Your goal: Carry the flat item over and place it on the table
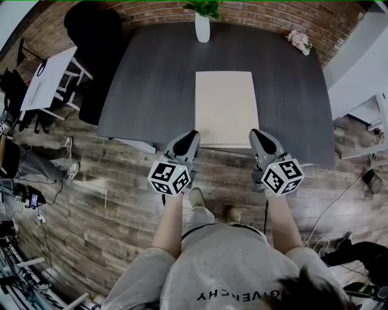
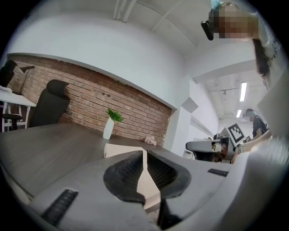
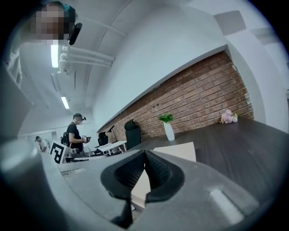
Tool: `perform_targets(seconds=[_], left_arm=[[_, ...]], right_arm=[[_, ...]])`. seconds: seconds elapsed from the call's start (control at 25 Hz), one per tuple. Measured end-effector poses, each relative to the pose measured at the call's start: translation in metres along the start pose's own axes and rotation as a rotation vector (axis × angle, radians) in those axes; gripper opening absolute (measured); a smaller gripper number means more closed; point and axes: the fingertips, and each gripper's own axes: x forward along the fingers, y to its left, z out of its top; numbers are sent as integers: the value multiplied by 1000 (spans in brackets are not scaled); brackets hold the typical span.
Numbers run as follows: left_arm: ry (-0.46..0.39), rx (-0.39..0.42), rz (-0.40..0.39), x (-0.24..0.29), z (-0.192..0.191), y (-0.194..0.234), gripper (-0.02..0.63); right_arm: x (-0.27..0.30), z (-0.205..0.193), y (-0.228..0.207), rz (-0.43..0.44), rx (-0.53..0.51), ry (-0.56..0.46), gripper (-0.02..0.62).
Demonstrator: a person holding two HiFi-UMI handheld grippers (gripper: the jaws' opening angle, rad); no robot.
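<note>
White desk (image 1: 47, 77) and a black chair (image 1: 91, 36) stand at the far left on the wood floor (image 1: 115, 206), just beside a dark grey table (image 1: 151, 79) that runs up to a brick wall (image 1: 151, 18). The left gripper (image 1: 193, 134) reaches in level at the table's near edge, and its own view shows its jaws pressed together on the thin edge of the beige board (image 1: 225, 106), at the near left corner. The board stretches away from the person over the middle of the table, long side pointing at the wall, with its near edge sticking out past the table's near edge. Whether its far end touches the tabletop cannot be told. Beyond it, at the far edge, a white vase (image 1: 202, 27) holds a green plant. The right gripper (image 1: 256, 133) clamps the near right corner the same way, jaws closed on the board's edge. Pink flowers (image 1: 299, 41) lie at the table's far right.
</note>
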Motion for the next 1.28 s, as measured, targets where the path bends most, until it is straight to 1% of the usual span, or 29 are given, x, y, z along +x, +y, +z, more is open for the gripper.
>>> perform_targets(seconds=[0.36,0.8,1.12,1.28], left_arm=[[-53,35,37,-13,23,-3,25],[-111,58,101,-27,48,-2,25],[-135,73,148,-31,59,-2,25],[-144,78,155,-32,63,-2,24]], right_arm=[[-2,15,13,30,-49,-28,-3],[-5,34,20,65,-78,-52,-3],[-12,43,19,74,-99,-69,-3],[-12,45,19,74,-101,-71,-3]])
